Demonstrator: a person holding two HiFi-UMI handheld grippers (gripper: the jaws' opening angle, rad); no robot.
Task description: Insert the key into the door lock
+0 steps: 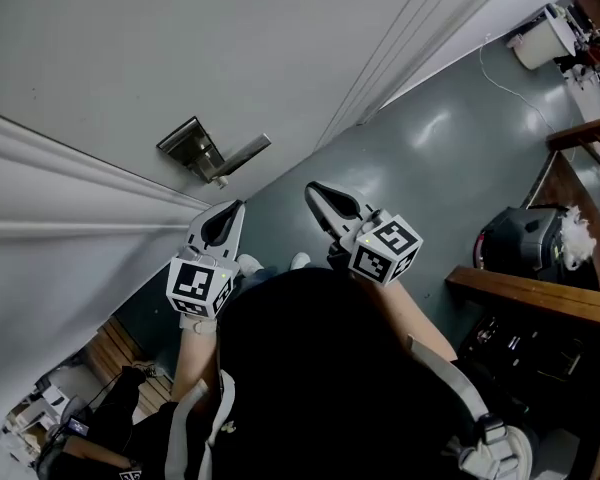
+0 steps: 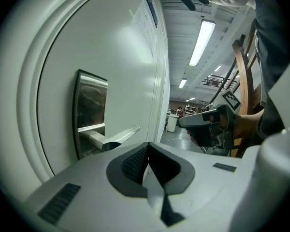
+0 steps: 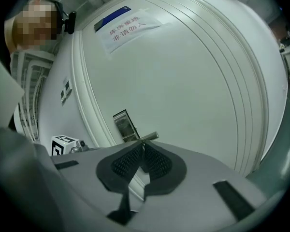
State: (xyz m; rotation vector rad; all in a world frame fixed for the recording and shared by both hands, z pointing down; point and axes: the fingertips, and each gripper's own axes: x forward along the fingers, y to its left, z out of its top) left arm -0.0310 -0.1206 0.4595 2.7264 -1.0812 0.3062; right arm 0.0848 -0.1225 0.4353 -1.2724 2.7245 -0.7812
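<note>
The grey door (image 1: 180, 48) carries a metal lock plate (image 1: 188, 145) with a lever handle (image 1: 242, 156). My left gripper (image 1: 238, 208) hovers just below the lever, jaws shut with nothing showing between them. My right gripper (image 1: 313, 188) is to its right, off the door's edge and over the floor, also shut. In the left gripper view the plate (image 2: 91, 105) and lever (image 2: 117, 137) sit close beyond my left gripper (image 2: 148, 146). In the right gripper view the lever (image 3: 152, 137) lies past my right gripper (image 3: 143, 145). No key is visible in any view.
A paper notice (image 3: 128, 28) is stuck high on the door. To the right stand a wooden rail (image 1: 540, 293) and a black bag (image 1: 520, 238). A white bin (image 1: 540, 43) and a cable (image 1: 510, 88) are on the grey floor (image 1: 430, 158).
</note>
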